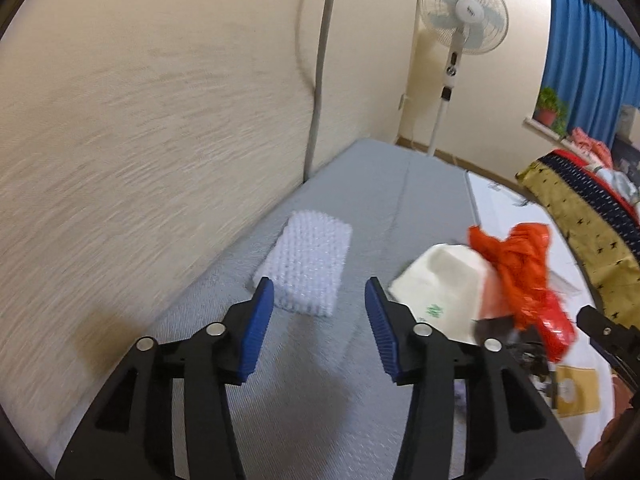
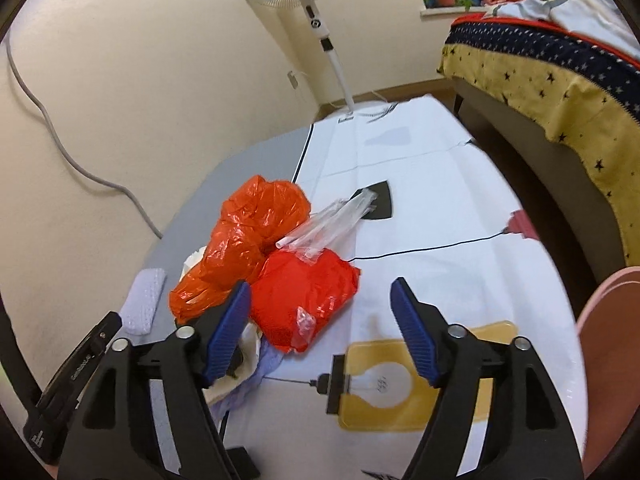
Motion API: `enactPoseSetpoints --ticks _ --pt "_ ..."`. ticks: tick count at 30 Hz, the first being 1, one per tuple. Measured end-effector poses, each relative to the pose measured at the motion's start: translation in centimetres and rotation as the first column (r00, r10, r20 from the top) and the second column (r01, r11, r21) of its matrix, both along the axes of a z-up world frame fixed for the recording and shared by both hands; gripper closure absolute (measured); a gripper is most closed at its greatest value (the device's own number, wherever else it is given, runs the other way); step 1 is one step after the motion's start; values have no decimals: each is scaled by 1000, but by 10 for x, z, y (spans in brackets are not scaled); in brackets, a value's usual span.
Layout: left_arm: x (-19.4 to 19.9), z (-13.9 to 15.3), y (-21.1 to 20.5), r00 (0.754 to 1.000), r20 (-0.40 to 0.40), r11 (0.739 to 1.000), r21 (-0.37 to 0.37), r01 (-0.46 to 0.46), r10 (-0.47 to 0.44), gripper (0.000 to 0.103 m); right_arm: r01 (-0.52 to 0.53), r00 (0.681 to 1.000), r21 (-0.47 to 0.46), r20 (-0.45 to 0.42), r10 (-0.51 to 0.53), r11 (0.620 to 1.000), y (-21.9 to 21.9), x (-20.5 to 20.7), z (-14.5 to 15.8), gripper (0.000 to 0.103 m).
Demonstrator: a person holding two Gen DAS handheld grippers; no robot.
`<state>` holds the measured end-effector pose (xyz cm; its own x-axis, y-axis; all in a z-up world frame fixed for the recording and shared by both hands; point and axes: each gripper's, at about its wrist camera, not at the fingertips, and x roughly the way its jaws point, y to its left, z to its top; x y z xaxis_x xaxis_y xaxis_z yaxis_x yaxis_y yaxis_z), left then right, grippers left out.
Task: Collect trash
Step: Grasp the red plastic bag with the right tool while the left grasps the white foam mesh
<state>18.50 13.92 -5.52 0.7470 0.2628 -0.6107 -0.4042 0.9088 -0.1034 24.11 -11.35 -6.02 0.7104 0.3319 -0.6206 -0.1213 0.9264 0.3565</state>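
Observation:
A folded piece of white bubble wrap (image 1: 306,266) lies on the grey mat (image 1: 384,184) by the wall, just ahead of my open, empty left gripper (image 1: 319,312). To its right sits a white plastic bag (image 1: 436,284) with crumpled orange plastic (image 1: 520,268) on it. In the right wrist view the orange bag (image 2: 248,236), a red bag (image 2: 304,296) and clear plastic wrappers (image 2: 332,220) form a pile on the white sheet (image 2: 420,184). My right gripper (image 2: 320,316) is open and empty, its left finger beside the red bag. The bubble wrap (image 2: 144,300) lies at the left.
A standing fan (image 1: 460,20) is in the far corner. A bed with a yellow star-patterned cover (image 2: 552,80) runs along the right. A grey cable (image 2: 60,140) hangs down the wall. The left gripper's body (image 2: 72,380) shows at lower left.

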Motion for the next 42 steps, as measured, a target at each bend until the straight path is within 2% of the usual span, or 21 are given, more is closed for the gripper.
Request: enactPoseSetpoints --ticks 5,10,13,15,16,17,19,21,24,33,42 --pt "18 -5 13 997 -59 999 -3 -40 40 55 -37 998 -54 -49 35 998 17 15 -12 24" --pt "30 -14 20 992 -119 998 -42 -44 39 55 -50 996 -65 -73 45 997 22 18 -20 24" --pt "34 -16 20 992 -122 998 -55 -29 22 55 -60 996 -66 -73 55 996 24 20 -21 25" --pt "37 -19 18 991 -137 998 -65 -5 -4 57 -69 995 -65 -79 64 996 25 21 -22 30" --pt "38 -20 17 990 -139 997 -70 9 -19 67 -74 995 -62 -79 69 995 26 21 -23 39" --pt "40 -21 17 990 -136 997 -78 19 -30 77 -79 994 -61 -76 74 995 27 20 -22 43" --pt "41 -21 15 990 -131 995 -89 38 -50 87 -88 994 -61 -73 83 994 28 17 -22 53" --pt "40 -21 12 990 -123 994 -94 54 -65 92 -99 993 -63 -69 95 993 28 14 -21 60" --pt "37 -19 8 991 -110 994 -95 62 -72 94 -107 993 -65 -52 104 992 26 9 -16 73" --pt "11 4 -12 997 -31 996 -58 71 -73 94 -91 996 -67 -22 90 994 3 -17 5 78" --pt "-20 33 -38 992 27 991 -31 127 -126 94 -109 994 -112 5 110 988 -6 -59 31 78"
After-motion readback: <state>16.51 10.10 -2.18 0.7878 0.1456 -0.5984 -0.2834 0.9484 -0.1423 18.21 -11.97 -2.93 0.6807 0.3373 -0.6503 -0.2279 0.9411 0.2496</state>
